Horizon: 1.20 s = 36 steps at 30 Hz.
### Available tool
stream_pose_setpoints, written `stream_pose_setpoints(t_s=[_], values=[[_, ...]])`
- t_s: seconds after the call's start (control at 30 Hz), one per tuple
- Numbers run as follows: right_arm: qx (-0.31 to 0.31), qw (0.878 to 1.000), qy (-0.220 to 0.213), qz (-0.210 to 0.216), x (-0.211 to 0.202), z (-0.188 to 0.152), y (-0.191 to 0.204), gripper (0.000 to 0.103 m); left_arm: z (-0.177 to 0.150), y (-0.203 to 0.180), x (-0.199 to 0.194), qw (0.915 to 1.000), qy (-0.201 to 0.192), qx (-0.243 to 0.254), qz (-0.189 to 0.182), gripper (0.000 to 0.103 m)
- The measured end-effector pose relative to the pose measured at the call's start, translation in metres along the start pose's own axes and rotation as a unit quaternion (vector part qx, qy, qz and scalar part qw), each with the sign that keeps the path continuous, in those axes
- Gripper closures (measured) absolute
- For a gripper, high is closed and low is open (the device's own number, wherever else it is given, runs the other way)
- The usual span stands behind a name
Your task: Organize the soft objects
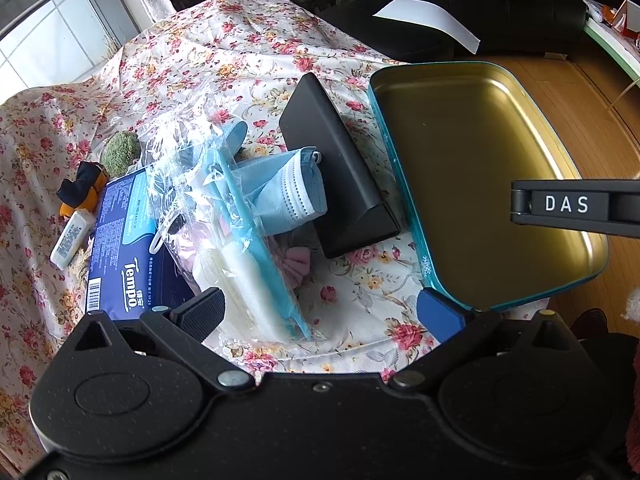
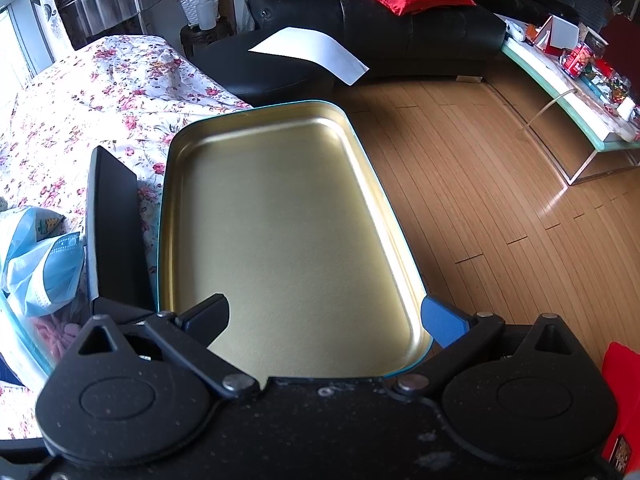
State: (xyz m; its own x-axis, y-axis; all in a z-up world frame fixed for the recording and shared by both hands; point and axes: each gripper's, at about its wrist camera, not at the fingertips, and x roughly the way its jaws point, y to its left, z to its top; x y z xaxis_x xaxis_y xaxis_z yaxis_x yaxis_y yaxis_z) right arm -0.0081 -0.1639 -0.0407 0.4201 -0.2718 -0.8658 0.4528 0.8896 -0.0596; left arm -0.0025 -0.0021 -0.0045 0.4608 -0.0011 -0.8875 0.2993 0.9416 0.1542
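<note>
A teal tin with a gold inside (image 1: 480,168) lies empty on the floral cloth at the right; it also fills the right wrist view (image 2: 280,232). A blue face mask (image 1: 288,188) lies beside a black case (image 1: 340,168), partly under a clear plastic bag (image 1: 224,216). A pink soft item (image 1: 298,264) peeks out below the mask. My left gripper (image 1: 320,312) is open and empty above the cloth, near the bag. My right gripper (image 2: 326,320) is open and empty over the tin's near end; one of its fingers (image 1: 576,206) shows in the left wrist view.
A blue Tempo tissue pack (image 1: 124,248), a green fuzzy ball (image 1: 120,152), a small white packet (image 1: 72,240) and a black-and-orange item (image 1: 80,188) lie at the left. A black sofa (image 2: 360,32), wooden floor (image 2: 500,200) and a glass table (image 2: 580,100) lie beyond.
</note>
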Motion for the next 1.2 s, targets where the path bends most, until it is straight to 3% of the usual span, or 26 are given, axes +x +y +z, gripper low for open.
stream_pose_setpoints(t_s=[1.2], values=[[-0.014, 1.000, 0.007, -0.010, 0.0032, -0.0009, 0.0046, 0.000, -0.0034, 0.0074, -0.0098, 0.9999, -0.008, -0.006, -0.004, 0.004]])
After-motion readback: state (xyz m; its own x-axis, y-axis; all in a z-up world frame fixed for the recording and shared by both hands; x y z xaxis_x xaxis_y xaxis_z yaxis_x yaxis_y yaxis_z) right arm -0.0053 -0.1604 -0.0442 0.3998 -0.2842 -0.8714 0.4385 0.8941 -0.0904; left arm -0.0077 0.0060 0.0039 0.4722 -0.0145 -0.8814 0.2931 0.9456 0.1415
